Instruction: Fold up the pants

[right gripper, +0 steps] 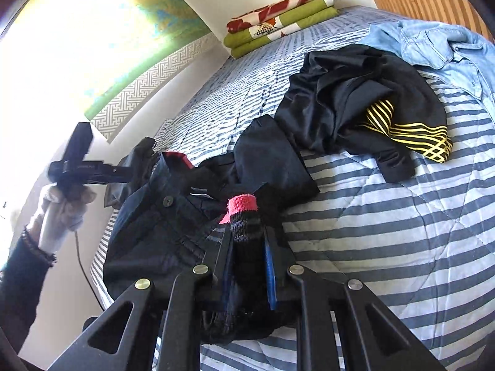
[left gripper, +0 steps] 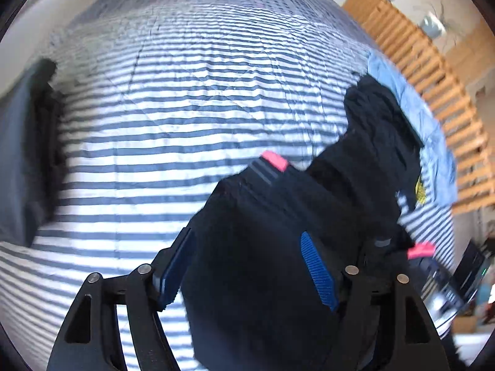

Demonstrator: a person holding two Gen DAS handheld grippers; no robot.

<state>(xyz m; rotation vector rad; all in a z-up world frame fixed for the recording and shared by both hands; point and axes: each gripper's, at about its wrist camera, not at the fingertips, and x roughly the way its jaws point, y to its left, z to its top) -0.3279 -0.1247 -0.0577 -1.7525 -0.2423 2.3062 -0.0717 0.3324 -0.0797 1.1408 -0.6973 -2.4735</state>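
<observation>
Nearest the right wrist camera, the right gripper (right gripper: 247, 247) is clamped on a bunched fold of the dark pants (right gripper: 161, 222); a dark sock with a pink cuff (right gripper: 243, 205) stands up between its fingers, pinched along with the cloth.

Pants: lying crumpled on the striped bed cover (right gripper: 386, 232), near the bed's edge. Waistband with a button faces up. One part of the cloth runs from the right gripper towards the other clothes.

Left gripper (left gripper: 247, 272): jaws spread wide, blue pads apart. Dark cloth of the pants lies between them, but the pads do not press on it; released. From the right wrist camera this gripper shows at the left, held up in a hand (right gripper: 66, 199) beside the pants, sleeve dark. Left wrist picture is blurred.

Other items on the bed:
- black garment with yellow stripes (right gripper: 365, 108), heaped beyond the pants, touching them
- light blue denim shirt (right gripper: 433, 46), behind the black garment, at the far right
- stack of folded green and red patterned bedding (right gripper: 278, 21), at the head of the bed against the wall

Wooden slats (left gripper: 417, 61) stand beside the bed at the right.
</observation>
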